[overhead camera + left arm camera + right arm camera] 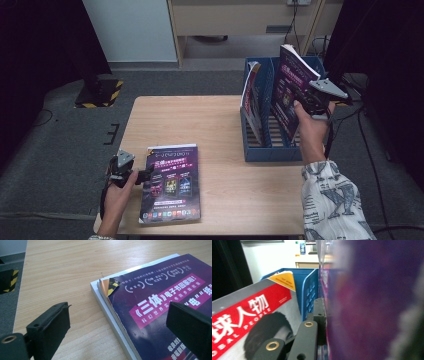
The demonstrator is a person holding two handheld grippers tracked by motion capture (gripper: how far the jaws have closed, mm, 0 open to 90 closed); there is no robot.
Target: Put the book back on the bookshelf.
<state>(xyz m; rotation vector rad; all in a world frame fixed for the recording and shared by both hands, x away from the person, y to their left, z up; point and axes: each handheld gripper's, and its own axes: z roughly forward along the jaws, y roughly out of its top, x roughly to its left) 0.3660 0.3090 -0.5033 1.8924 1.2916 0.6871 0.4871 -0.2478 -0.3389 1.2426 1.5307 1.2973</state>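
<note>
A purple magazine [291, 85] stands tilted above the blue file holder [272, 151], its lower end inside a slot. My right gripper [306, 102] is shut on its right edge; in the right gripper view a black jaw presses flat on the blurred purple cover [374, 302]. A red-and-white magazine [250, 92] leans in the holder's left slot, its cover [249, 322] close beside the jaw. A stack of purple magazines [171, 182] lies flat at the table's front left. My left gripper [145, 175] is open at the stack's left edge, one jaw over the wood and one over the top cover [160, 307].
The wooden table [200, 120] is bare between the stack and the holder. The holder's blue slotted wall [308, 290] stands just behind the red magazine. A yellow-and-black striped base [100, 92] sits on the grey floor beyond the table's left.
</note>
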